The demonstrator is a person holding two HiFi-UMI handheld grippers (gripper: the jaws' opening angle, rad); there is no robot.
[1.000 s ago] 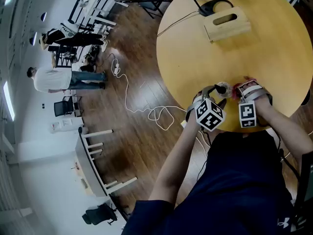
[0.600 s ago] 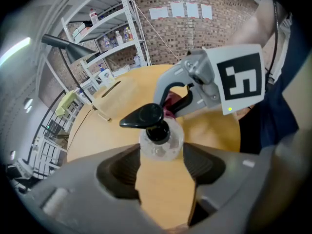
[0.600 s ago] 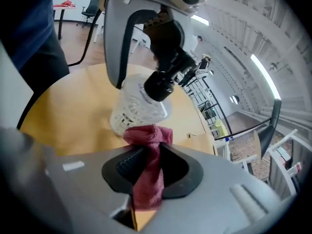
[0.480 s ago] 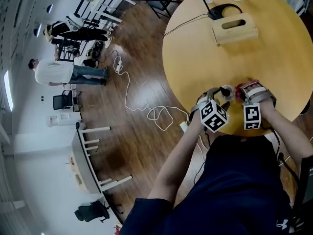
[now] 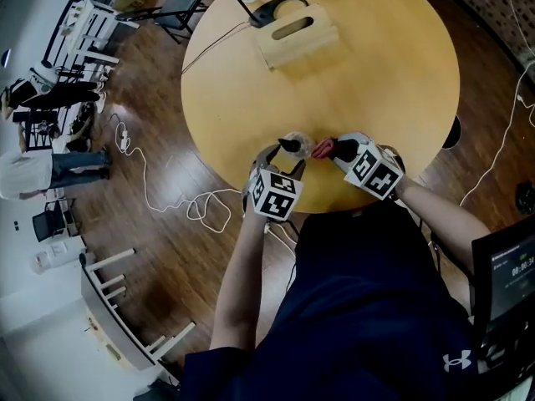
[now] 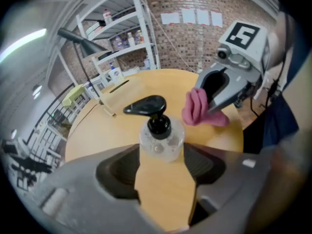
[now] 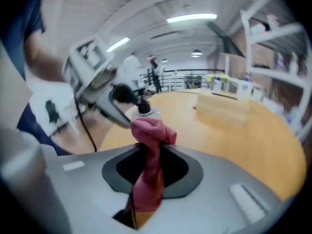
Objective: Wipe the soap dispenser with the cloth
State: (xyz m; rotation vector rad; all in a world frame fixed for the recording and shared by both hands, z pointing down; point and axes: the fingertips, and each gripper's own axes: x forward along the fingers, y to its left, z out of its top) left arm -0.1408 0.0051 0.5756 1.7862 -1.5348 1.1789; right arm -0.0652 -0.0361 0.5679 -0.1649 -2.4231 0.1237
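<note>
Standing by the near edge of the round, smooth pale-wood bench (image 5: 368, 73), the clear, rounded plastic soap dispenser (image 6: 161, 136) carries a glossy black pump head. The left gripper (image 6: 162, 152) is clamped on the bottle's sides with its ribbed dark pads. Just right of it, the right gripper (image 7: 151, 155) is pinched tight on the pinkish-red fuzzy cloth (image 7: 148, 130), a soft bunched knot poking past its grey jaws. A slotted, blocky light-wood box (image 5: 297, 36) lies at the bench's far side.
</note>
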